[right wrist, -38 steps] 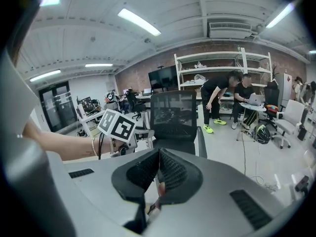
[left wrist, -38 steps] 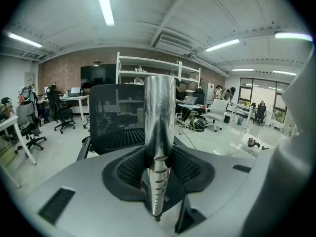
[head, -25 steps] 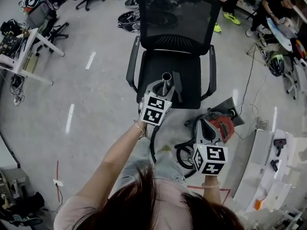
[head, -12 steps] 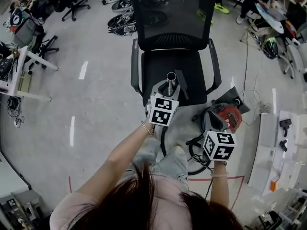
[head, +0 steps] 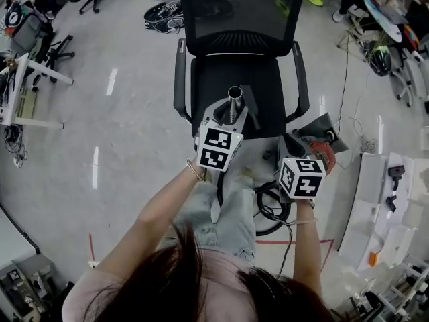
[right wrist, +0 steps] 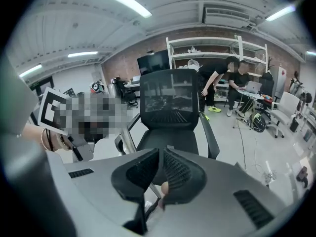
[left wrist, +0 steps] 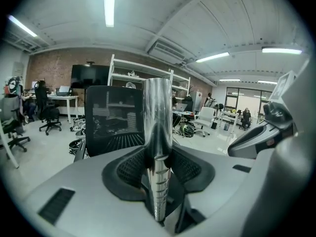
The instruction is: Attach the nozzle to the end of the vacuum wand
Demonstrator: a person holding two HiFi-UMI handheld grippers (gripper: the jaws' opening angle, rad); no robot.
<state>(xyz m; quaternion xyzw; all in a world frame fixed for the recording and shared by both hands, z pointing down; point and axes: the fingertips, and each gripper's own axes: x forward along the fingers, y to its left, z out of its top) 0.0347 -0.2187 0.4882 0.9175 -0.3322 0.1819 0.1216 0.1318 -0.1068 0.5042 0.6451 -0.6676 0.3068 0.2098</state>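
Observation:
My left gripper [head: 228,118] is shut on the chrome vacuum wand [head: 234,94], whose open end points up over the chair seat. In the left gripper view the wand [left wrist: 158,147] stands upright between the pads. A black tapered piece [head: 251,109] sits just right of the wand; whether it rests on the seat I cannot tell. In the left gripper view a grey-and-black part [left wrist: 264,132] shows to the right. My right gripper [head: 291,151] is lower right, beside the red vacuum body [head: 323,151]. It is shut [right wrist: 160,169] and holds nothing.
A black mesh office chair [head: 236,39] stands straight ahead. The vacuum's black hose [head: 268,213] coils on the floor by my legs. Desks, chairs and bags line the left side; white shelving [head: 389,200] is on the right. Two people [right wrist: 232,88] stand behind the chair.
My right gripper has moved forward and lower, toward the chair and the red vacuum. The left gripper with the wand has barely shifted.

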